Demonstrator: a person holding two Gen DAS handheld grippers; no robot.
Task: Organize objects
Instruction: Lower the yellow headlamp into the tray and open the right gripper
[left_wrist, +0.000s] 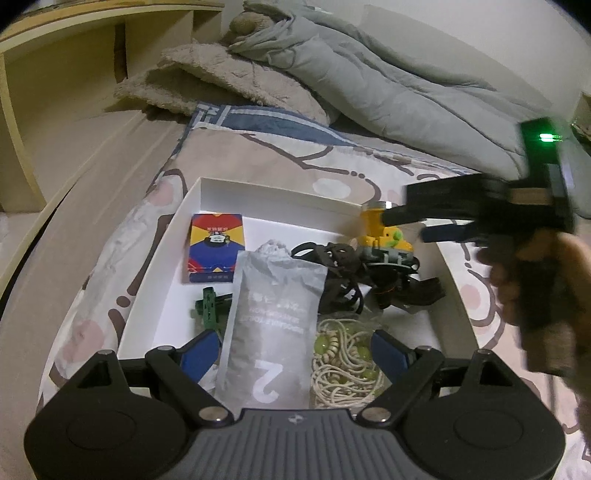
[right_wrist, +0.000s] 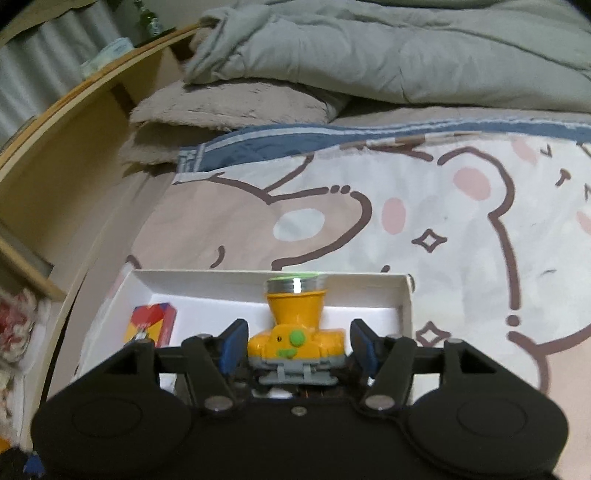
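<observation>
A white shallow box (left_wrist: 258, 201) lies on the bed. In it are a colourful card pack (left_wrist: 216, 247), a grey packet (left_wrist: 273, 325) marked 2, a green clip (left_wrist: 208, 306), a cream cord bundle (left_wrist: 343, 365), a black strap tangle (left_wrist: 343, 273) and a yellow headlamp (left_wrist: 384, 236). My left gripper (left_wrist: 291, 347) is open above the grey packet and cord at the box's near end. My right gripper (right_wrist: 295, 343) stands open around the yellow headlamp (right_wrist: 295, 325), pads a little apart from its sides; it also shows in the left wrist view (left_wrist: 406, 221).
The box (right_wrist: 404, 306) sits on a bear-print sheet (right_wrist: 443, 229). Beige pillows (left_wrist: 221, 81) and a grey duvet (left_wrist: 388, 81) lie behind it. A wooden headboard shelf (left_wrist: 55, 74) stands at the left.
</observation>
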